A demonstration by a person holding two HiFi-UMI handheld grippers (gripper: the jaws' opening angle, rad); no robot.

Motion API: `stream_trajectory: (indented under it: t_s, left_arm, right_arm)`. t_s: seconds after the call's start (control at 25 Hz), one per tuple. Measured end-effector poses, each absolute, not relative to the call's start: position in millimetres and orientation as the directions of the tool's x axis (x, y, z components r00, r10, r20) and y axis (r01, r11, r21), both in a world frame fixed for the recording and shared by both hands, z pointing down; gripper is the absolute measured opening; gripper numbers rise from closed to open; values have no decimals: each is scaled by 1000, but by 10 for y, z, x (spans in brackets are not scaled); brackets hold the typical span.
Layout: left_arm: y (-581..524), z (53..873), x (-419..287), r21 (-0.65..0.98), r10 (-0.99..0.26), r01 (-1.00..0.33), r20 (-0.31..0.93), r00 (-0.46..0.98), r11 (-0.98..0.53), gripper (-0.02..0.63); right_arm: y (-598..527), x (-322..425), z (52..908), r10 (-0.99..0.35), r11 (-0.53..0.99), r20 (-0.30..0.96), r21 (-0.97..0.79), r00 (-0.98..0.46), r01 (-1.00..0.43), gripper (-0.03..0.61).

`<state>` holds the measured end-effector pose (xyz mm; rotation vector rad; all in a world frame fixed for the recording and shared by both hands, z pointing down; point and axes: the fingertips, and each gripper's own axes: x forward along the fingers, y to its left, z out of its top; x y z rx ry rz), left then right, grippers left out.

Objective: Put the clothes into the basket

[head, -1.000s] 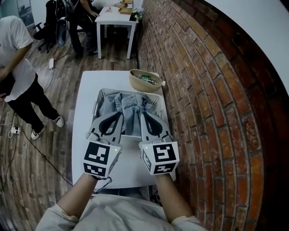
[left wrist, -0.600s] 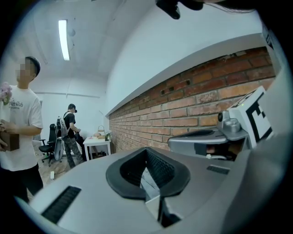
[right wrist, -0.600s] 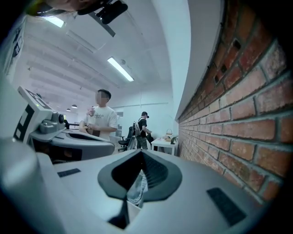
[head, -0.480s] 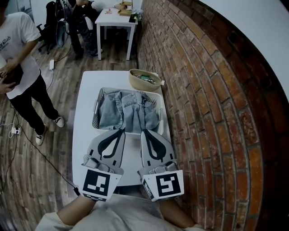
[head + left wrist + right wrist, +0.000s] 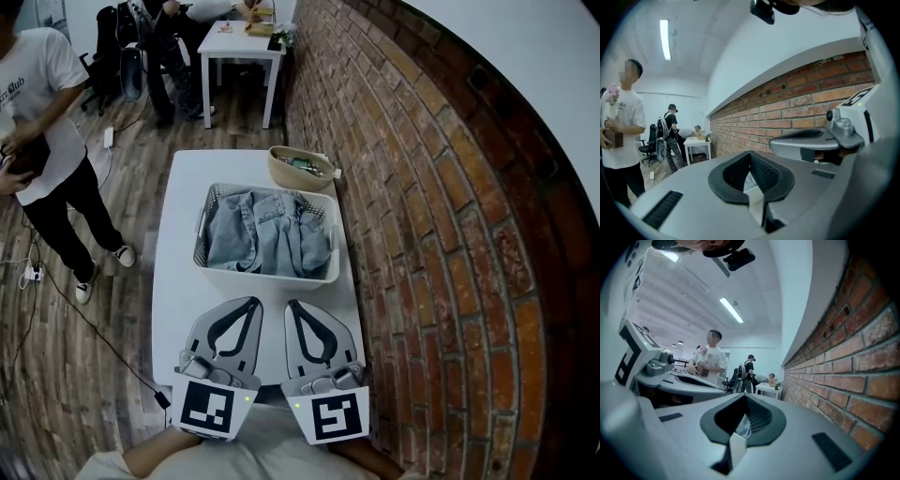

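Soft, limp denim clothes fill the basket, likely best pinched at a thick fold, while the near left tool and right tool sit closed and empty.

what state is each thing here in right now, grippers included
grey perforated plastic basket, upright on the table, filled
light blue denim clothes, crumpled inside the basket
left hand-held gripper, shut, empty, short of the basket
right hand-held gripper, shut, empty, short of the basket
tan round bowl, upright, holding small items
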<state>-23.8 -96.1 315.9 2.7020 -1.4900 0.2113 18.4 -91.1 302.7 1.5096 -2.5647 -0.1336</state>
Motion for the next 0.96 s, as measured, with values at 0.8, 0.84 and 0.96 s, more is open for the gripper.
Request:
stream_trajectory:
  t_s: [0.8, 0.84, 0.96]
  left_arm:
    - [-837, 3286, -85, 19, -852, -862, 142, 504, -506, 8]
    - [-832, 3292, -67, 19, -852, -862, 142, 504, -506, 8]
    - [-818, 3301, -19, 17, -853, -863, 140, 502, -505, 8]
  right_arm:
    - [-767, 313, 3249, -849, 528, 120, 120, -515, -841, 6]
    - [-764, 326, 3255, -847, 529, 121, 119, -517, -840, 6]
    - [-754, 355, 3271, -844, 535, 123, 118, -523, -836, 6]
